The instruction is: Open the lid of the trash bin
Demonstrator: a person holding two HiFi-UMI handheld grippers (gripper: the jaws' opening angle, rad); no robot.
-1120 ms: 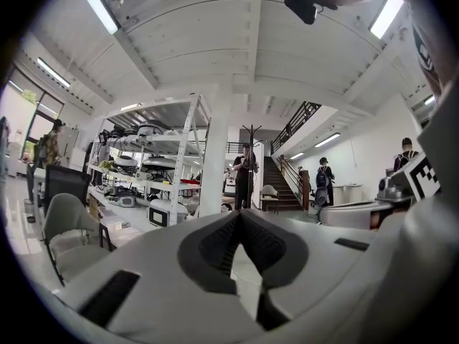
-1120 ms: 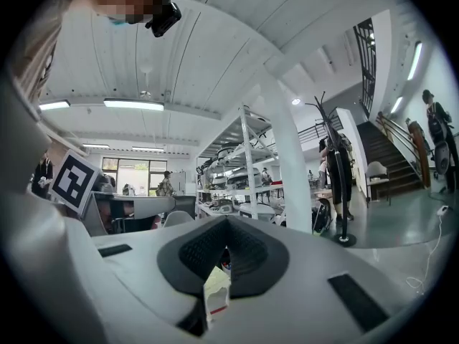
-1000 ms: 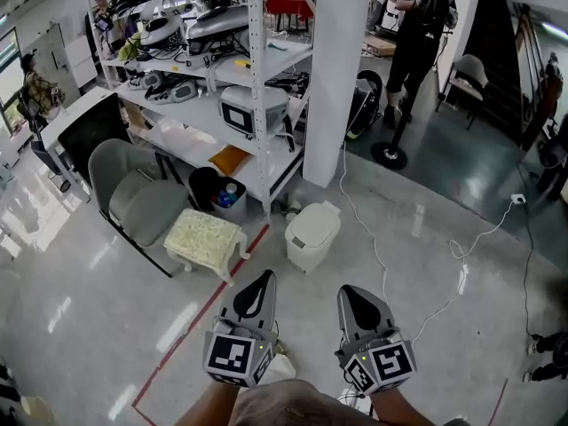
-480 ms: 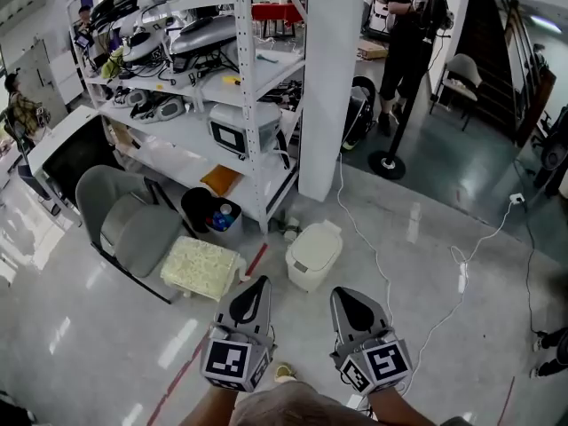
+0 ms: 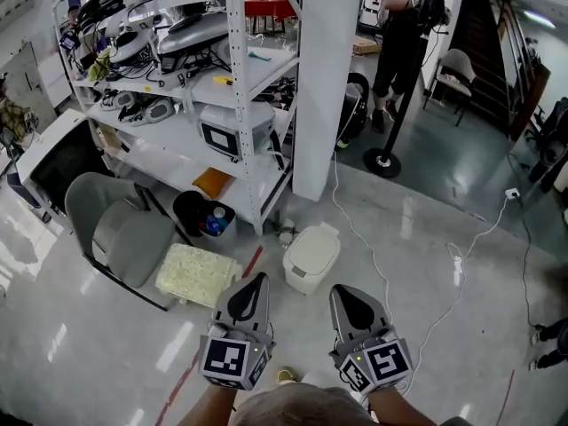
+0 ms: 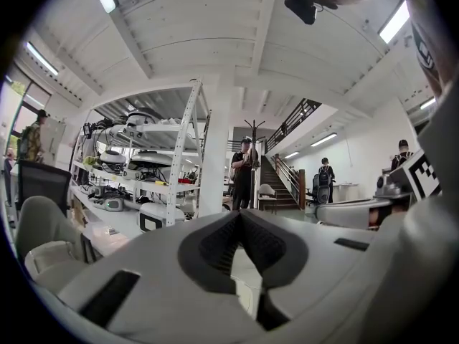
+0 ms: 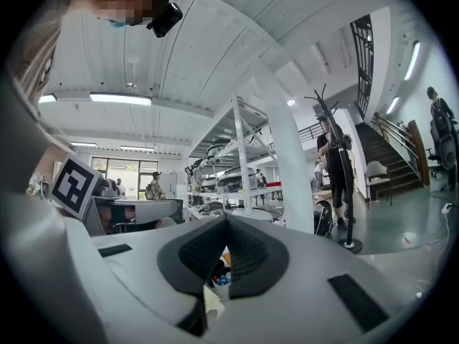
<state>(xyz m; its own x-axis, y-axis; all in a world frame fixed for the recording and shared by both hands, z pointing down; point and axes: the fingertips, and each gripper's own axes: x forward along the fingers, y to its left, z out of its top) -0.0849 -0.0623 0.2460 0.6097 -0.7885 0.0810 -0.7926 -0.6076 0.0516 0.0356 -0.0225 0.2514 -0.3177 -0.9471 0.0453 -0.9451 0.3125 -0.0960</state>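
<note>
On the glossy grey floor [image 5: 426, 238], at the foot of a white pillar [image 5: 321, 78], stands the white trash bin [image 5: 311, 257] with its lid down. It is just ahead of both grippers and nothing touches it.

The left gripper [image 5: 256, 280] and the right gripper [image 5: 338, 291] are held side by side, low in the head view. Each has its jaw tips pressed together and holds nothing.

The bin looks like light plastic on a slick floor. A push on the lid would likely slide or tip it rather than lift the lid. The closed tips may also skid off the smooth lid edge.

A white cable [image 5: 382, 264] trails across the floor just right of the bin and could snag a foot. An open black bin [image 5: 197, 211] with bottles in it stands to the left, under a metal shelving rack [image 5: 232, 105] crowded with equipment.

A grey chair [image 5: 124, 229] and a cream cushioned stool [image 5: 197, 273] stand nearby. A person [image 5: 395, 34] stands well beyond the pillar.
</note>
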